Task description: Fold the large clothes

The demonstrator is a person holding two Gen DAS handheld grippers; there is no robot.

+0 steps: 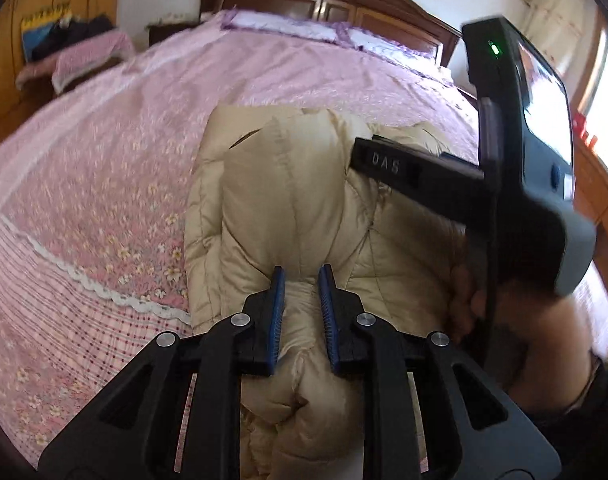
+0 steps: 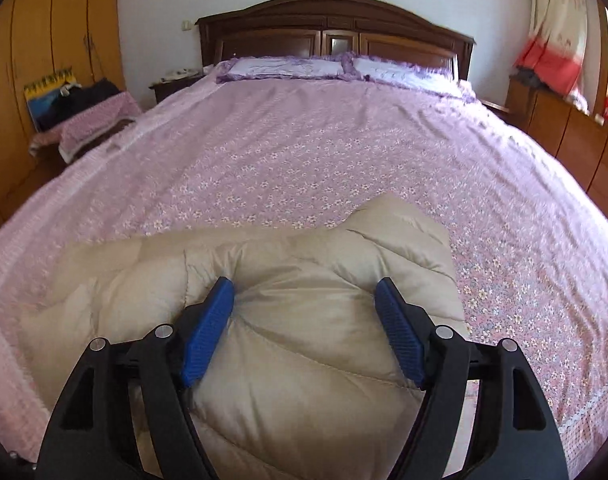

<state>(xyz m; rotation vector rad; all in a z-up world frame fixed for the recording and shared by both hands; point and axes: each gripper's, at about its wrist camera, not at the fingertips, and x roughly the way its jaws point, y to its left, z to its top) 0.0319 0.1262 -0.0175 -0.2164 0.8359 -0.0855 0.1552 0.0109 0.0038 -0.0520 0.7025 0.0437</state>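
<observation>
A puffy beige quilted coat [image 1: 304,208] lies bunched on the near part of the pink floral bedspread [image 1: 115,184]. My left gripper [image 1: 301,276] is nearly closed, its blue pads pinching a fold of the coat between them. The right gripper's black body [image 1: 520,168] crosses the right side of this view, over the coat. In the right wrist view the coat [image 2: 304,352] fills the lower centre of the bed [image 2: 344,152]. My right gripper [image 2: 306,290] is open wide, its blue pads pressed down on either side of a puffy panel.
A dark wooden headboard [image 2: 336,36] and two pillows [image 2: 287,66] are at the far end. A stool with piled clothes [image 2: 83,116] stands at the left by a wooden wardrobe. A wooden cabinet [image 2: 564,128] and curtain are at the right.
</observation>
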